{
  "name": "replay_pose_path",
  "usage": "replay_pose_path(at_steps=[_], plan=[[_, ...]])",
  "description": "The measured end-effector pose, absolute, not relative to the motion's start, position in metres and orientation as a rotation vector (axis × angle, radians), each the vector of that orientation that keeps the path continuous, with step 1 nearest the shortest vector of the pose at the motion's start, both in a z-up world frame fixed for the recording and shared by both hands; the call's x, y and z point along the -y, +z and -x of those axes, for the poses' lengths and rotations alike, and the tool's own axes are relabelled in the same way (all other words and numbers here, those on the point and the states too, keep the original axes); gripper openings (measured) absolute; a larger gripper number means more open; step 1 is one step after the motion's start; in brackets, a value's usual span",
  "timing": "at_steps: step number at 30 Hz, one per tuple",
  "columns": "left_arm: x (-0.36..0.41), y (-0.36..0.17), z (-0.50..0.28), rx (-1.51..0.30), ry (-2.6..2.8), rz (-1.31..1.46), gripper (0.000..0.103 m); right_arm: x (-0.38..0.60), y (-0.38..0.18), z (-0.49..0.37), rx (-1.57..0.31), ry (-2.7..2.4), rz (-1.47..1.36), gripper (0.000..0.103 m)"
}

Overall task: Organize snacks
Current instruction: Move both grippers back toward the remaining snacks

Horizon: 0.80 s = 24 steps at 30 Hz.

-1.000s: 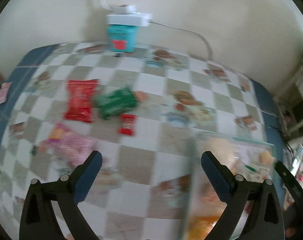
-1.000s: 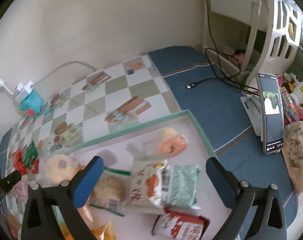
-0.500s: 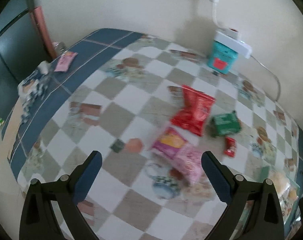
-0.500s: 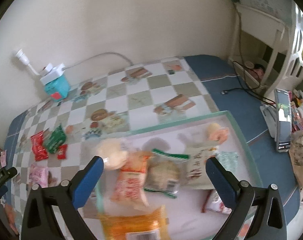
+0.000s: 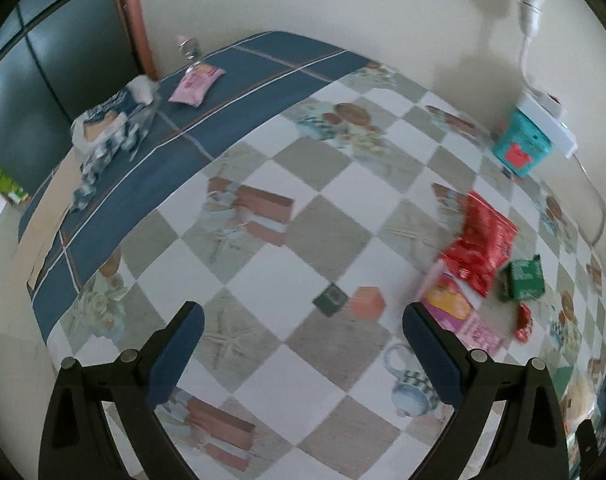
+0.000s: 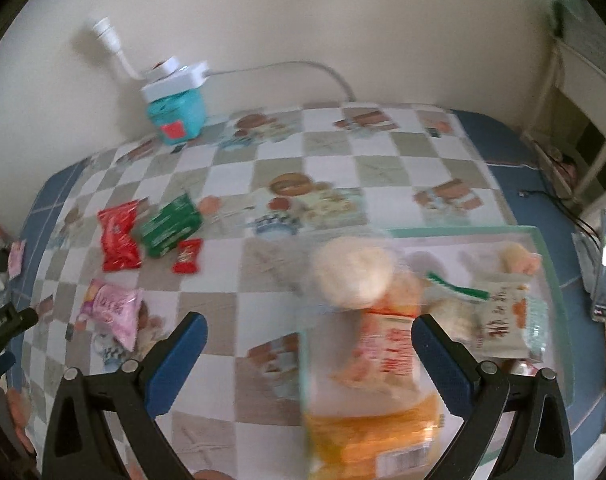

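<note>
Left wrist view: the left gripper [image 5: 303, 332] hangs over the checkered table [image 5: 263, 184], fingers [image 5: 175, 348] spread apart with nothing between them. Just beyond its right finger lies a pink snack packet [image 5: 461, 316], then a red snack bag [image 5: 483, 248], a green packet [image 5: 523, 278] and a small red candy [image 5: 523, 324]; a teal box [image 5: 523, 148] stands against the wall.

Right wrist view: the right gripper [image 6: 309, 340] hovers with its fingers [image 6: 177, 356] wide apart and empty, over the near edge of a clear tray [image 6: 551, 272] holding blurred snacks: an orange bag [image 6: 371, 440], a round pale cake [image 6: 353, 272], a white packet [image 6: 501, 320]. The loose snacks lie to the left, outside the tray.
</note>
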<state>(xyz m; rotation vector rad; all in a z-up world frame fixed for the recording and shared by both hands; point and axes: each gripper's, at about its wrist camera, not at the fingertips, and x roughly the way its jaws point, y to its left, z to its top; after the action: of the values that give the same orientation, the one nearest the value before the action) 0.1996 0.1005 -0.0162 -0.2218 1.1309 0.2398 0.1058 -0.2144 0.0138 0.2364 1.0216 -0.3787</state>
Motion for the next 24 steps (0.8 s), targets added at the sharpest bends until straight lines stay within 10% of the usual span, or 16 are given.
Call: replay_pose_path(at_steps=[24], plan=[[-0.066,-0.053,-0.225,-1.202,0.093,0.351,0.1,0.177,-0.026,-0.185,-1.129,-0.279,-0.088,0.103]])
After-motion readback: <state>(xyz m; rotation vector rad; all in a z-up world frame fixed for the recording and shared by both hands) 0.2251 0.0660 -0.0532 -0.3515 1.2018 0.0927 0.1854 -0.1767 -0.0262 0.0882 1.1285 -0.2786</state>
